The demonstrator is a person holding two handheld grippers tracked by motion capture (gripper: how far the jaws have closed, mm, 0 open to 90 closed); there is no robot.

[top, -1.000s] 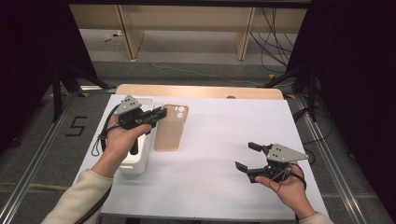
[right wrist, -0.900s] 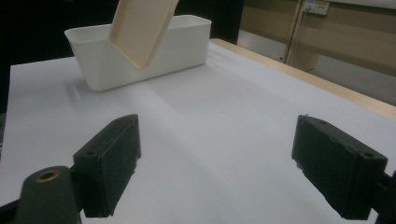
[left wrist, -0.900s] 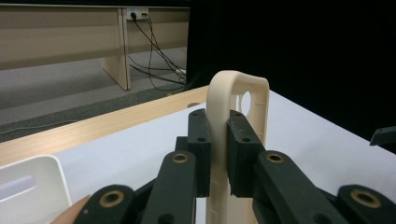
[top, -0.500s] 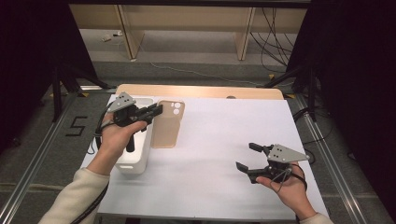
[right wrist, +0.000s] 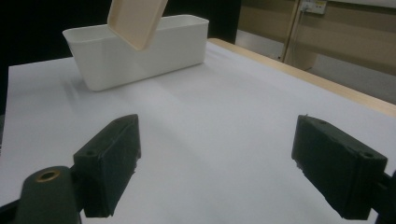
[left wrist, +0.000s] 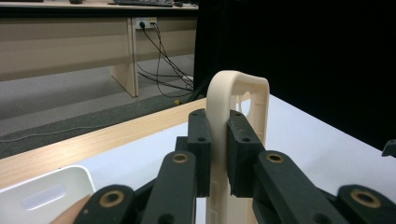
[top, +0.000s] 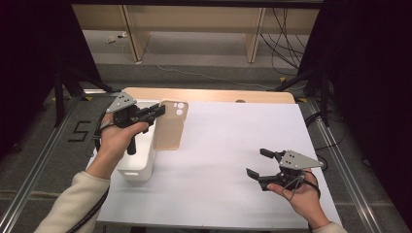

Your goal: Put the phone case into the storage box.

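A beige phone case hangs in the air beside the white bin, its camera cut-out at the top. My left gripper is shut on the case's upper edge; in the left gripper view the case stands upright between the two black pads. My right gripper rests low over the white table at the front right, jaws wide apart with nothing between them. In the right gripper view its fingers frame bare table, with the bin and the case's lower corner farther off.
The white table cover has a wooden strip along its far edge. Black curtains stand on both sides. Desk legs and cables lie on the floor beyond the table. The metal frame rail runs along the left.
My left gripper has carried the phone case leftward and slightly away, closer to the white bin. The right gripper has stayed where it was, still open.
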